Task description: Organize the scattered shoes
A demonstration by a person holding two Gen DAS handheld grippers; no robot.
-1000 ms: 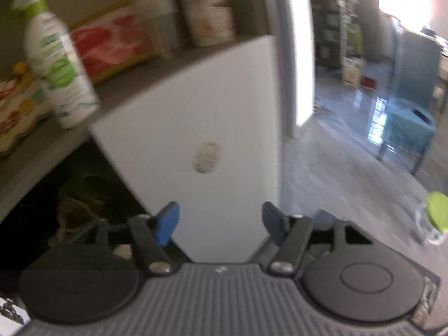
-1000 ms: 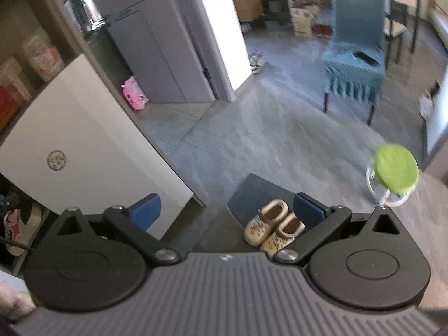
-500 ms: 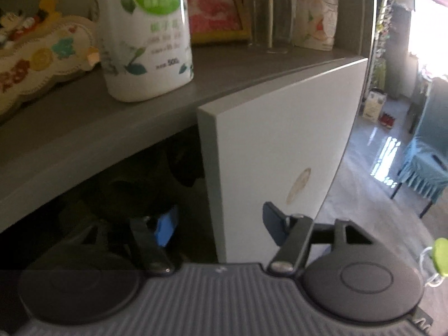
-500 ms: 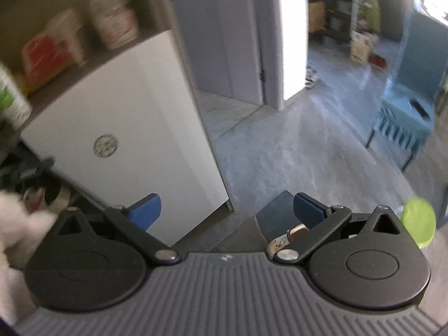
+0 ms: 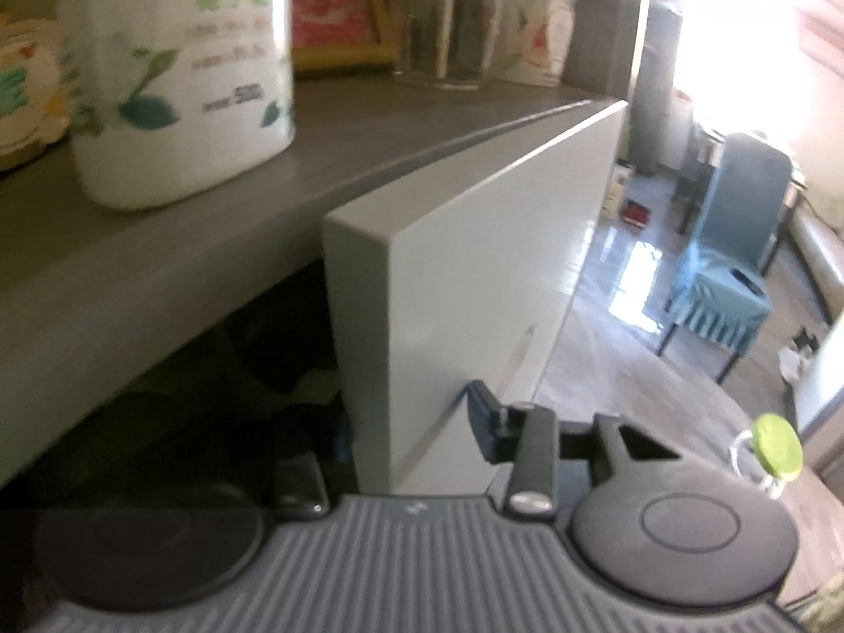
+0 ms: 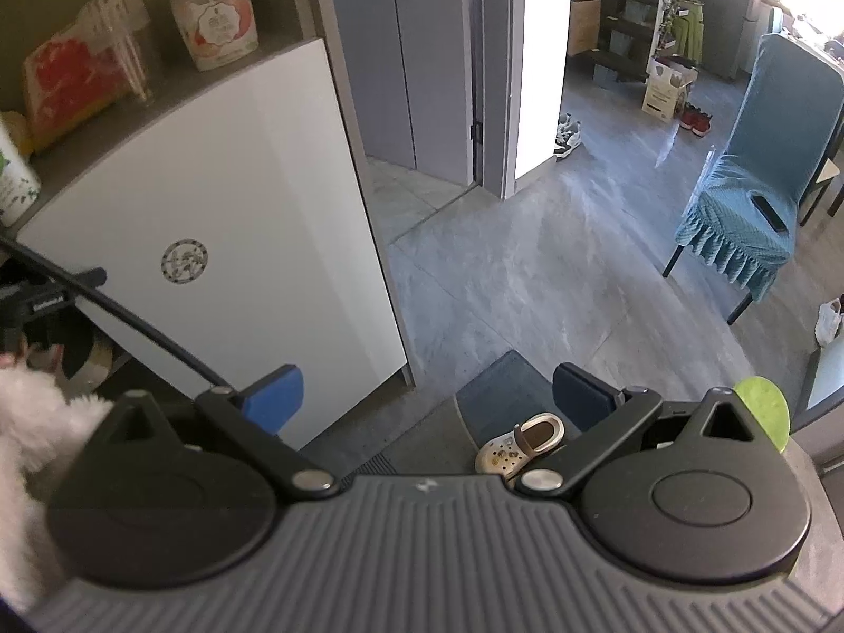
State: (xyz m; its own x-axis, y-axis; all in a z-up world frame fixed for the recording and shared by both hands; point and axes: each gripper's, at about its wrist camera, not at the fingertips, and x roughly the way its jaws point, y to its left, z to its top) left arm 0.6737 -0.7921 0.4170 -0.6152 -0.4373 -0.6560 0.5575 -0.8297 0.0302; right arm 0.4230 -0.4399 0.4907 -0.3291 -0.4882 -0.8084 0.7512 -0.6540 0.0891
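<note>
My left gripper (image 5: pixel 411 422) is shut on the free edge of the white cabinet door (image 5: pixel 475 274), one finger on each face; the inner finger is lost in the dark cabinet. The door (image 6: pixel 221 242) stands open in the right wrist view. My right gripper (image 6: pixel 427 395) is open and empty, held above the floor. A small beige child's shoe (image 6: pixel 519 443) lies on a dark mat (image 6: pixel 501 385) just below its right finger. Shoes (image 6: pixel 63 353) sit inside the cabinet at lower left, partly hidden.
A shelf (image 5: pixel 158 242) above the cabinet carries a white spray bottle (image 5: pixel 179 79), a red framed picture (image 5: pixel 332 5) and jars (image 6: pixel 216 16). A blue-covered chair (image 6: pixel 754 179) stands on the grey floor. A green-topped stool (image 6: pixel 765 411) is at right. More shoes (image 6: pixel 567 134) lie by the doorway.
My left gripper has moved onto the door's edge and closed on it. The right gripper has tilted so the beige shoe shows again.
</note>
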